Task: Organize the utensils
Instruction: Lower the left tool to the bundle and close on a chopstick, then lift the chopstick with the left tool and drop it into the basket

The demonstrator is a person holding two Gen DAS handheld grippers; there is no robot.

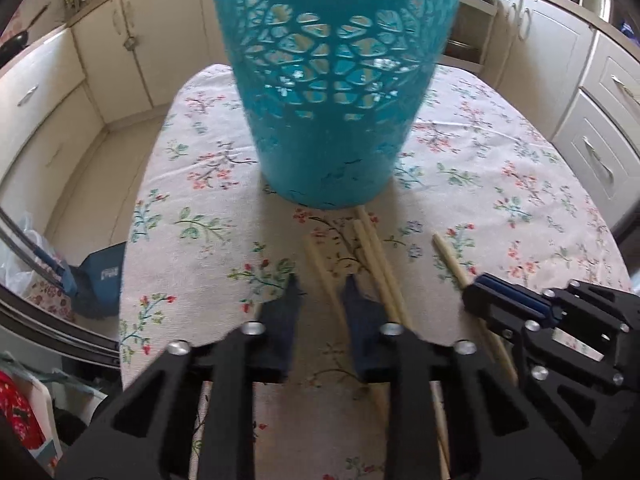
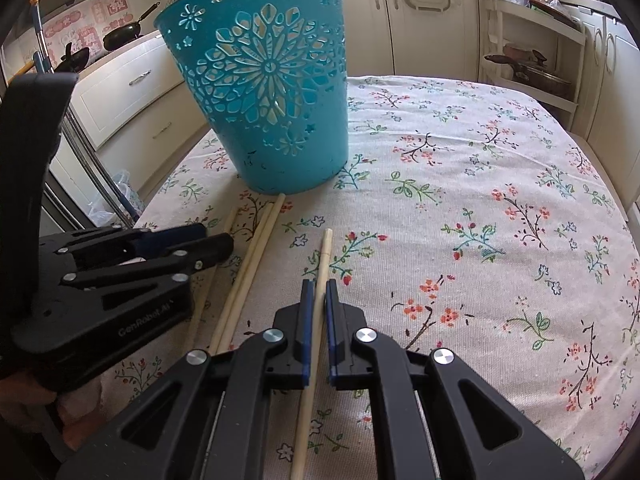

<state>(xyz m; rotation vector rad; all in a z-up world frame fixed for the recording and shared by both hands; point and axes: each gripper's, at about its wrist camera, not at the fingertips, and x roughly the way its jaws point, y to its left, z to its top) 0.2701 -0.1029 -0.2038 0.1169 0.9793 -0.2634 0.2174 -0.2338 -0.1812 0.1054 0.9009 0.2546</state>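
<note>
A teal cut-out plastic bin (image 1: 328, 120) (image 2: 280, 140) stands upright on the floral tablecloth. Several pale wooden chopsticks lie in front of it, pointing at its base. My left gripper (image 1: 323, 286) (image 2: 214, 238) straddles one chopstick (image 1: 320, 264); its jaws stand narrowly apart and a gap shows on each side of the stick. Two more chopsticks (image 1: 376, 256) (image 2: 256, 248) lie side by side just right of it. My right gripper (image 2: 319, 286) (image 1: 474, 292) is shut on a separate chopstick (image 2: 325, 248) that rests along the cloth.
The floral tablecloth (image 2: 480, 220) stretches away to the right of the bin. Cream kitchen cabinets (image 1: 592, 128) surround the table. A blue bag (image 1: 100, 276) sits on the floor past the table's left edge. An open shelf rack (image 2: 532, 60) stands at the back right.
</note>
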